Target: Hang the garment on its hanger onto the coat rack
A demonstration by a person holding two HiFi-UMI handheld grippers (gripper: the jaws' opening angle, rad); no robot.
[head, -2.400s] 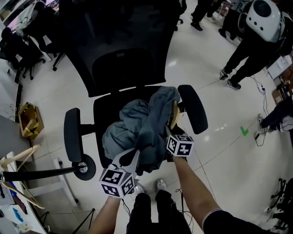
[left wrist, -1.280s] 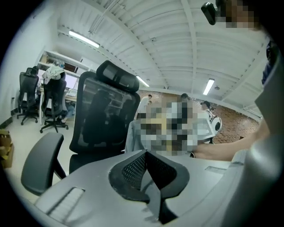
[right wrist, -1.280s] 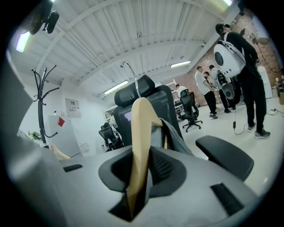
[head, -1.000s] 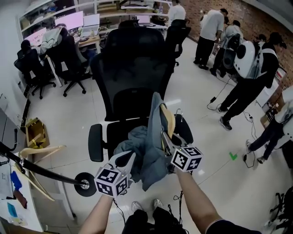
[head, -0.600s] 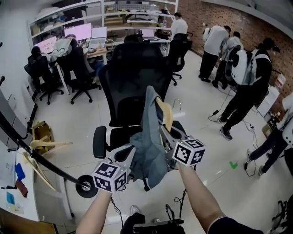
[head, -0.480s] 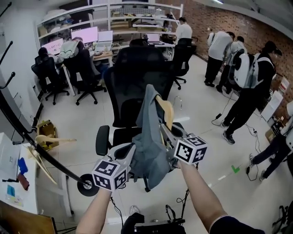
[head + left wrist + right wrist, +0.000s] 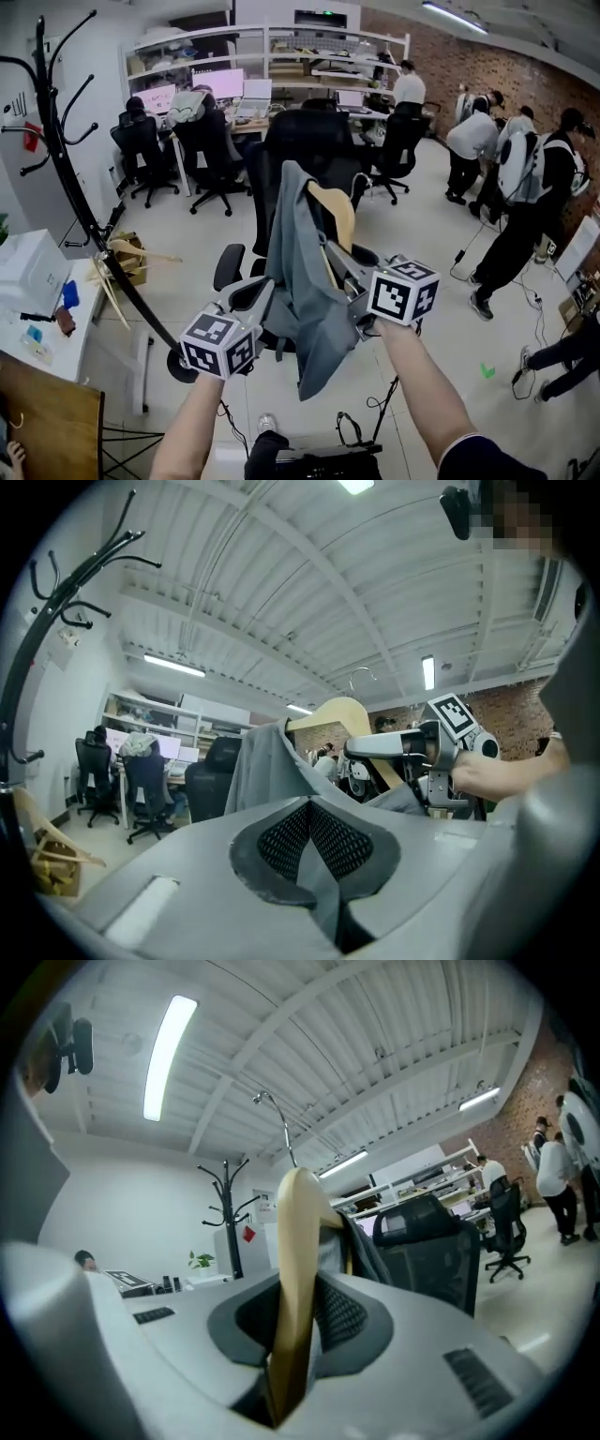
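A grey garment (image 7: 302, 281) hangs from a pale wooden hanger (image 7: 335, 214), held up in front of a black office chair (image 7: 314, 150). My right gripper (image 7: 335, 261) is shut on the hanger's arm (image 7: 296, 1241), and the hanger's metal hook (image 7: 277, 1125) rises above it. My left gripper (image 7: 253, 296) is shut on a fold of the garment's fabric (image 7: 314, 874) lower at the left. The black coat rack (image 7: 54, 131) stands far left, apart from the garment; it also shows in the left gripper view (image 7: 37, 621) and the right gripper view (image 7: 230, 1213).
Spare wooden hangers (image 7: 117, 255) lean at the rack's foot. A white box (image 7: 28, 267) sits on a table at the left. Several people (image 7: 525, 187) stand at the right. Desks with monitors (image 7: 216, 84) and more chairs line the back. Cables (image 7: 356, 431) lie by my feet.
Both grippers have lifted the garment and hanger up off the chair seat. The view has tilted upward, and the coat rack's top has come into sight at the left.
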